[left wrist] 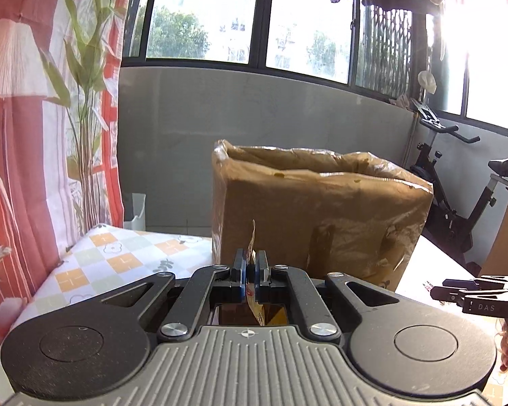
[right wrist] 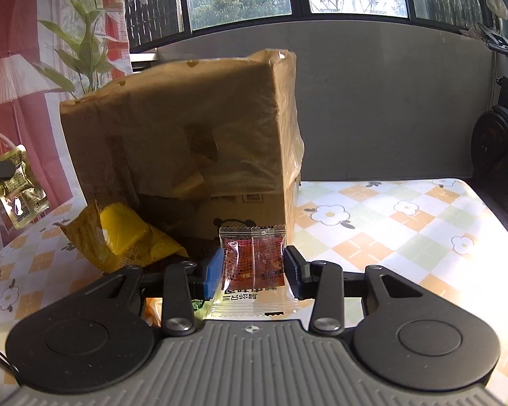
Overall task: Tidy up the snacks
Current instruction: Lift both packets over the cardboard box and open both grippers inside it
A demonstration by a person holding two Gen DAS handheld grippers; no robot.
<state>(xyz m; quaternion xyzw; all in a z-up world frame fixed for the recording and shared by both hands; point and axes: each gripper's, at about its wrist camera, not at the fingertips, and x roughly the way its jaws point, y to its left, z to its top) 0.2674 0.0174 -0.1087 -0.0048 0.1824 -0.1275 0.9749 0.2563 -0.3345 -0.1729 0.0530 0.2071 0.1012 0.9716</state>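
The red snack packet (right wrist: 252, 260) sits upright between the fingers of the right tongs (right wrist: 254, 269), held flat-on by its side edges; the jaws are partly open and closed on the packet's width. Its clear upper half shows red contents, and its lower white band carries printed characters. The packet hangs above the table (right wrist: 389, 230), just in front of the cardboard box (right wrist: 186, 128).

The gold snack packet (right wrist: 18, 186) is pinched edge-on in the left tongs (left wrist: 253, 272), whose jaws are closed almost fully on the thin foil. In the left wrist view only the narrow edge of this packet rises between the fingers. In the right wrist view the same packet hangs at the far left, clear of the table.

The cardboard box stands on the table, lined with a translucent plastic bag (left wrist: 321, 159) folded over its rim. At the box's base, on the left in the right wrist view, lies a yellow plastic wrapper (right wrist: 125, 237). The table carries a checked cloth with a flower print (right wrist: 332, 215). Beyond are a grey wall, windows, a printed curtain (left wrist: 23, 135) and an exercise bike (left wrist: 457, 196).
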